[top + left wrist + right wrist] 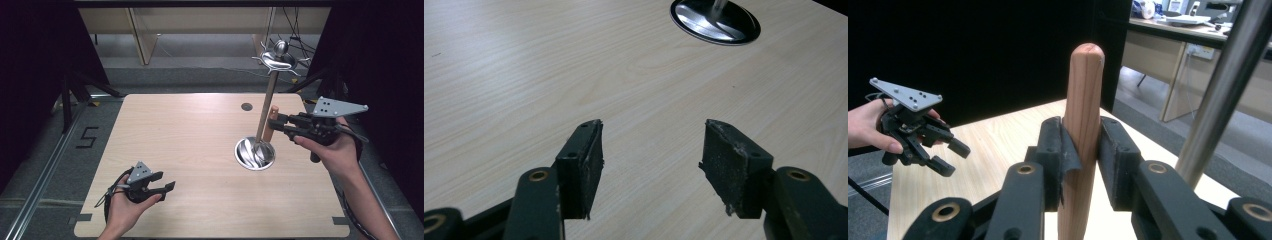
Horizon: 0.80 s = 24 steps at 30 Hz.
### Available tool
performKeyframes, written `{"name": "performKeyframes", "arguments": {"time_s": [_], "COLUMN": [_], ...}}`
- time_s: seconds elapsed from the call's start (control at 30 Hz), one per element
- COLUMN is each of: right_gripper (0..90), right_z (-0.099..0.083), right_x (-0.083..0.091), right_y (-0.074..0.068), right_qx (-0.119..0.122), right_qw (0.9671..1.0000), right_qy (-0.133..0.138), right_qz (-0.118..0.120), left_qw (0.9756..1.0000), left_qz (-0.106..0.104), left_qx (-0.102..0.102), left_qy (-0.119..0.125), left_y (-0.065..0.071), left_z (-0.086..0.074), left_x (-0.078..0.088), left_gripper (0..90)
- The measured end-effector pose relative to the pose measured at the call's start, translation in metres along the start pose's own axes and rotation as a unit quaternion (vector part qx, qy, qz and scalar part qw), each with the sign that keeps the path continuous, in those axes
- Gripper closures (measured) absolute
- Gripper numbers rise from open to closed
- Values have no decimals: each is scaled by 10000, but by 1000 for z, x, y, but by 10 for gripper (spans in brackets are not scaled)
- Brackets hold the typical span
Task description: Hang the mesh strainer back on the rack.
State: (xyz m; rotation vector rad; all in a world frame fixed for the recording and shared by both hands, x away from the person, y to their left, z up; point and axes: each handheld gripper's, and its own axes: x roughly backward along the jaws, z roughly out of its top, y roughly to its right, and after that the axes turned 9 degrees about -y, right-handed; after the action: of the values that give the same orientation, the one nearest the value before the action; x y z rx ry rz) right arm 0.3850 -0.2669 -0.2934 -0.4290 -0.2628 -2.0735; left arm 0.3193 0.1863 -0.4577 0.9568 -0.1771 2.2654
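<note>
While the wooden peg is held upright: both grippers are seen above the table [200,150].
Right gripper [276,123]: clamped on the wooden peg [270,123], right of centre in the high view; the peg is gripped at mid-length between the black pads [1114,150] in the right gripper view.
Wooden peg: rounded top up, held off the tabletop, just beside the metal stand's pole [265,110].
Metal stand: round shiny base [255,153] is set on the table at centre right; a hooked top piece [278,58] is seen at the upper right of the frame.
Left gripper [169,187]: released, jaws apart, nothing between them; seen at lower left of the high view, above bare wood.
Stand base, left gripper view: at the top edge [715,20].
</note>
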Motion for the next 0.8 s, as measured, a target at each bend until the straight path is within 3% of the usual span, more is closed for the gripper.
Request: {"name": "performKeyframes", "arguments": {"time_s": [0.17, 0.2, 0.3, 0.4, 0.5, 0.8], "right_gripper": [740, 740, 740, 740, 740, 740], "right_z": [11, 13, 19, 24, 29, 43], "right_x": [-2, -2, -3, -5, -7, -11], "right_y": [2, 1, 3, 2, 2, 5], "right_qx": [106, 48, 143, 85, 124, 228], "right_qw": [9999, 10000, 9999, 9999, 9998, 9995], "right_qy": [44, 16, 55, 91, 120, 188], "right_qz": [6, 24, 27, 43, 48, 95], "left_qw": [10000, 10000, 10000, 10000, 10000, 10000], "left_qz": [4, 40, 46, 15, 72, 33], "left_qx": [51, -63, 17, 56, -18, 36], "left_qy": [50, -41, 21, 71, 25, 59], "left_y": [0, -1, 0, 1, 0, -1], "left_z": [0, 0, 1, 1, 2, 1], "left_x": [0, 2, 1, 1, 1, 1], "left_gripper": [403, 403, 401, 401, 400, 399]}}
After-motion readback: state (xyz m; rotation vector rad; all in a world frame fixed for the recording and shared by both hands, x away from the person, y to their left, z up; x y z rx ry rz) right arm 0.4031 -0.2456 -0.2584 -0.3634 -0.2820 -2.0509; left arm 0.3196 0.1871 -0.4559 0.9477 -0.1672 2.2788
